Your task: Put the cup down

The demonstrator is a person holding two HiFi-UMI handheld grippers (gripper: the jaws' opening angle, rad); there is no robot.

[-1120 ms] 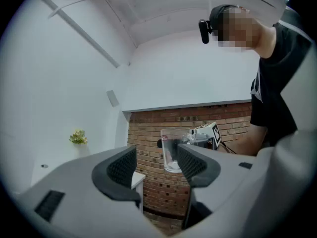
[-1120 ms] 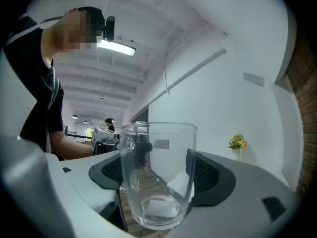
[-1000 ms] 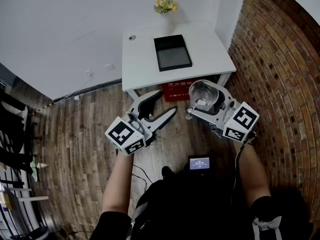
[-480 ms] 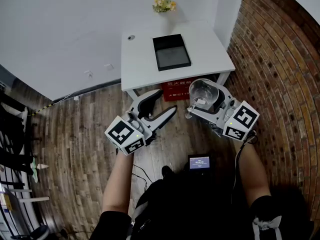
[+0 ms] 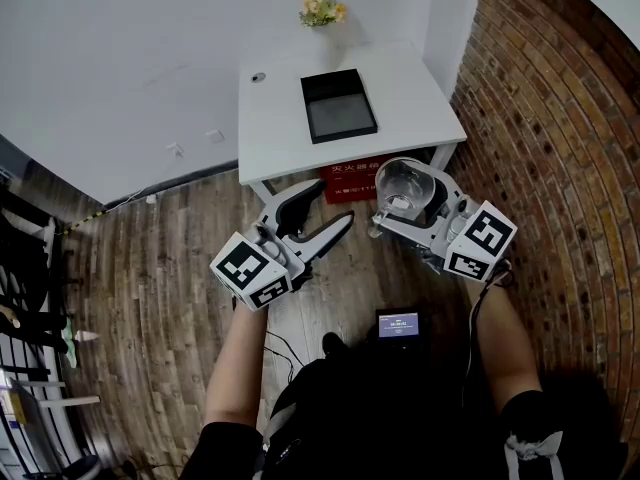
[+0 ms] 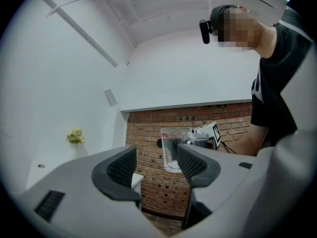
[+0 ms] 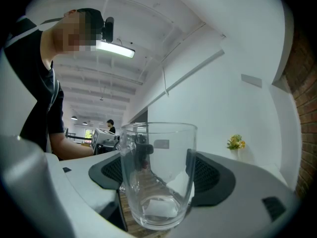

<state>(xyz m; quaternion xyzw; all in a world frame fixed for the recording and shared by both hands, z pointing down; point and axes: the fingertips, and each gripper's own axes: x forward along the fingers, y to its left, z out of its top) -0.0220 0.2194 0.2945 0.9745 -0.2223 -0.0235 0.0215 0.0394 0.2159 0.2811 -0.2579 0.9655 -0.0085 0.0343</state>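
my right gripper [image 5: 400, 208] clamps the cup [image 7: 158, 172] upright — ready, i reckon, for the table [image 5: 280, 118]; left gripper [image 5: 335, 205] gapes empty.

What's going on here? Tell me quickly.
A person holds a gripper in each hand. The right gripper is shut on an empty clear glass cup, upright in the air and not yet set down. The left gripper is open and holds nothing. Ahead stands a white table with a black tray on it and small flowers at its far edge.
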